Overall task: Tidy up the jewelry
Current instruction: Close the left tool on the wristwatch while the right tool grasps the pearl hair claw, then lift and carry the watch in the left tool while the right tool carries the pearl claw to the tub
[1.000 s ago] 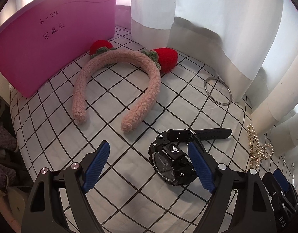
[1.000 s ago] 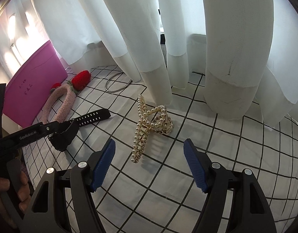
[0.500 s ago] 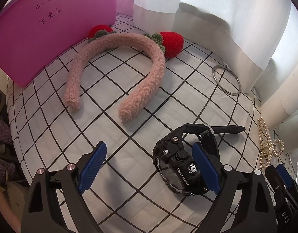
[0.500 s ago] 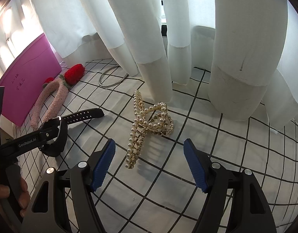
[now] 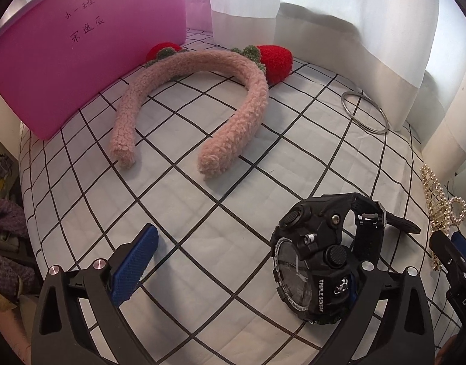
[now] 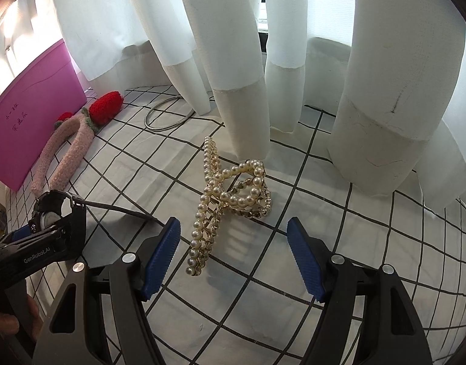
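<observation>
At the left of my left view stands the pink box (image 5: 81, 45), with the fuzzy headband (image 5: 202, 91) mid-frame and the metal ring (image 5: 365, 112) toward the upper right. My left gripper (image 5: 242, 261) is wide open; the black watch (image 5: 321, 261) hangs tipped on its right finger (strap looped over it, not pinched). Only the right view shows the pearl hair clip (image 6: 229, 197) whole, lying on the grid cloth (image 6: 354, 228) at centre, just ahead of my right gripper (image 6: 234, 237), which is spread wide and empty. A second ago the watch lay flat; the clip has not moved.
</observation>
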### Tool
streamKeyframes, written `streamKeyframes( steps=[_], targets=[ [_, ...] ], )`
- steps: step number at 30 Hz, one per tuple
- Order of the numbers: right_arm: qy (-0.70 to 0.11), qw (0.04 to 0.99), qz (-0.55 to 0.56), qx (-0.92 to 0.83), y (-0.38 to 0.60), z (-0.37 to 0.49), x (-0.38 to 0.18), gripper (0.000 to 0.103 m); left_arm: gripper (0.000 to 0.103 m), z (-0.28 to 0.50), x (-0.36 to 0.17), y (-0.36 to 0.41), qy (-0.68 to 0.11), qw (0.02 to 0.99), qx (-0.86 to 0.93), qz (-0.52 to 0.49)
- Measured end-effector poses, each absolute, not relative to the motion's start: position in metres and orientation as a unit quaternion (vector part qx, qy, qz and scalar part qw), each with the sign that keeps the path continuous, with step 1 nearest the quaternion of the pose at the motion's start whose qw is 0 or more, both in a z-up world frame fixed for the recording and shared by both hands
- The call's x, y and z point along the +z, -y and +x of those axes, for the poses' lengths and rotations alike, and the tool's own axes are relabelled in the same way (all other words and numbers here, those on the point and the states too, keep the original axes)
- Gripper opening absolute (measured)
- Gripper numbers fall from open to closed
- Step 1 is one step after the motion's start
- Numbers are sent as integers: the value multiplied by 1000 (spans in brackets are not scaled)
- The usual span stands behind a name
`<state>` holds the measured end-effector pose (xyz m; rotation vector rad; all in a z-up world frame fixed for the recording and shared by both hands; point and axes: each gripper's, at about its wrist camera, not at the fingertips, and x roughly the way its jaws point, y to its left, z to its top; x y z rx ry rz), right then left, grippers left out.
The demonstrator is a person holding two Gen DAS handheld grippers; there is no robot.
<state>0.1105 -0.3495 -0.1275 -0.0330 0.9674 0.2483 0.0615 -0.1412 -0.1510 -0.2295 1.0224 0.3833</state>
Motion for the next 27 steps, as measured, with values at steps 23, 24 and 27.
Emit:
streamKeyframes(
  steps=[23, 24, 27],
  targets=[
    [-430, 892, -78, 114, 319, 126, -138, 55, 85, 55, -149, 147, -448, 870, 181, -102],
    [-428, 893, -80, 116, 318, 124, -137, 50, 79, 54, -149, 149, -445, 873, 176, -98],
    [-426, 893, -84, 122, 317, 122, -137, 46, 62, 52, -147, 157, -439, 879, 161, -89]
  ],
)
